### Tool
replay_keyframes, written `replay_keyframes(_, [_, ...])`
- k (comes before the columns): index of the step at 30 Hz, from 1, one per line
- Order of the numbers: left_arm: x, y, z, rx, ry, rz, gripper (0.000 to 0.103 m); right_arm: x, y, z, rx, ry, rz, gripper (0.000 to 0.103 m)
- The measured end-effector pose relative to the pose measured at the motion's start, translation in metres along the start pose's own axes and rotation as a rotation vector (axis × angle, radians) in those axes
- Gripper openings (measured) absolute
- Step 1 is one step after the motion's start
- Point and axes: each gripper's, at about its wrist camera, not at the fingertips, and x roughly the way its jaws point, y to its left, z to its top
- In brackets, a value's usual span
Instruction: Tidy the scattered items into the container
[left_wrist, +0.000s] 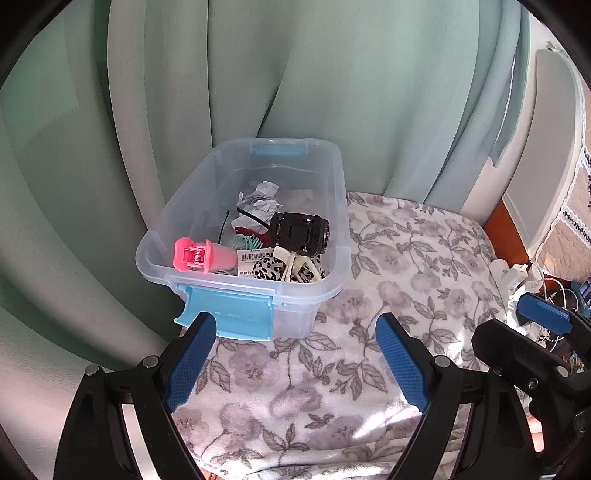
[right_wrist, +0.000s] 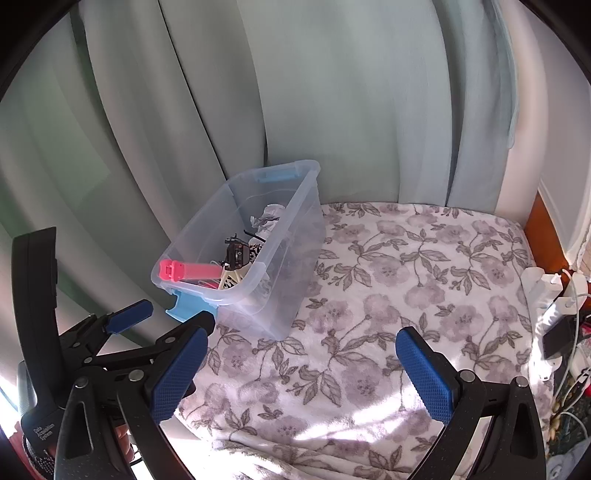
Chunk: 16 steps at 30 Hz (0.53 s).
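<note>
1. Blue-padded and black-framed, the left hand-held gripper (left_wrist: 295, 354) hangs with its jaws spread and nothing between them, just short of the clear plastic storage box with light-blue latches (left_wrist: 340, 206); the right hand-held gripper (right_wrist: 301, 365) is likewise spread and empty over the floral fleece blanket (right_wrist: 406, 266) on the bed.
2. No loose item shows on the blanket, so the tidying looks about done; a good finish would be a last check along the bed's edges.
3. Inside the box lie a pink plastic clip (left_wrist: 194, 256), a leopard-print item, a black cylindrical gadget (left_wrist: 299, 232) and crumpled white paper (left_wrist: 258, 201).
4. Only the left view looks down onto these contents; the right view shows the box's side wall and more bare blanket.
</note>
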Motion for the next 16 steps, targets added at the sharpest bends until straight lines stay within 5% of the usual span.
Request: replay_keyframes(16, [0.0035,-0.0034,0.0017,-0.005,0.010,0.009,0.089,0.0018,-0.0023,-0.0010,0.003,0.006,0.002,0.103])
